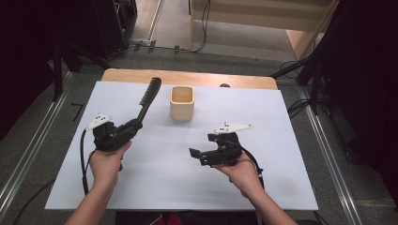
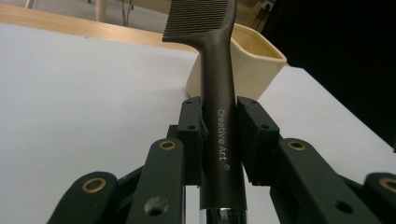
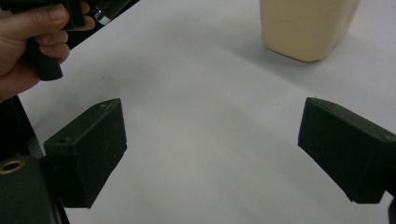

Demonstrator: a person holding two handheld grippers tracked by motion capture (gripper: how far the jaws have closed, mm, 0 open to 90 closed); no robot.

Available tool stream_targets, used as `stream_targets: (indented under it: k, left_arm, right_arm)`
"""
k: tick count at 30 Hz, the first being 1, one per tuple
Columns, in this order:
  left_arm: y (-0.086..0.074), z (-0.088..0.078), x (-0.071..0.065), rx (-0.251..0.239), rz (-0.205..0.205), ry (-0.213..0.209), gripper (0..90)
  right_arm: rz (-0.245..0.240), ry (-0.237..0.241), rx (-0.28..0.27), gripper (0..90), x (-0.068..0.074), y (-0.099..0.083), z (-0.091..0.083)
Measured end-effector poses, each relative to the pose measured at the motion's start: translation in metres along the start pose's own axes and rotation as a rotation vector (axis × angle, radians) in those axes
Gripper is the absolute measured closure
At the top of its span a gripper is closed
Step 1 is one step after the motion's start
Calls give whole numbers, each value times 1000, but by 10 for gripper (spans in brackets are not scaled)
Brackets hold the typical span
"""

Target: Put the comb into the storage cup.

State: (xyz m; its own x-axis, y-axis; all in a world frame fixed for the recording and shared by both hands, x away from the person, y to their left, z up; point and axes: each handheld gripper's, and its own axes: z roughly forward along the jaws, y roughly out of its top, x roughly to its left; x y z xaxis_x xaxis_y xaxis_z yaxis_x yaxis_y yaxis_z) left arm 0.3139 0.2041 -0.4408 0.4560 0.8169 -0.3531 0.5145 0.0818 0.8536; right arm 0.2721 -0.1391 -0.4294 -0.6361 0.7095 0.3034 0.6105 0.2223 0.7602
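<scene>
A black comb (image 1: 149, 97) with a "Creative Art" handle (image 2: 219, 121) sticks up and away from my left gripper (image 1: 133, 125), which is shut on its handle; the teeth point to the far left of the white table. A cream square cup (image 1: 182, 102) stands upright at the table's far middle, just right of the comb, and shows as the cream cup (image 2: 254, 58) behind the handle. My right gripper (image 1: 195, 154) hovers over the table's right middle, its jaws wide apart with nothing between them (image 3: 212, 154). The cup (image 3: 306, 28) lies ahead of it.
The white sheet (image 1: 155, 187) covers a wooden table whose far edge (image 1: 187, 77) shows bare. Metal rails and cables run along the floor on both sides. The person's left hand (image 3: 28, 42) shows in the right gripper view.
</scene>
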Motion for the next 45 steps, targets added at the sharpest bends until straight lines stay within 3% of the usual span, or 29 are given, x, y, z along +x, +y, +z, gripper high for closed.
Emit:
stream_targets:
  k: [7, 15, 20, 28, 36, 45]
  left_arm:
    - [-3, 6, -7, -40, 1, 10, 735]
    - [-10, 13, -11, -71, -28, 20, 735]
    - [-19, 17, -19, -117, -42, 26, 735]
    - [-32, 23, -24, -139, -75, 30, 735]
    - [-40, 25, -24, -169, -93, 36, 735]
    - [-42, 25, -21, -198, -133, 8, 735]
  right_arm:
    - [-6, -10, -2, 63, 6, 15, 13]
    - [3, -35, -20, 63, 4, 28, 22]
    - [13, -48, -42, 64, 7, 39, 27]
    - [22, -58, -62, 64, 10, 49, 38]
    - [20, -62, -67, 64, 15, 60, 49]
    - [35, -58, -65, 64, 21, 71, 70]
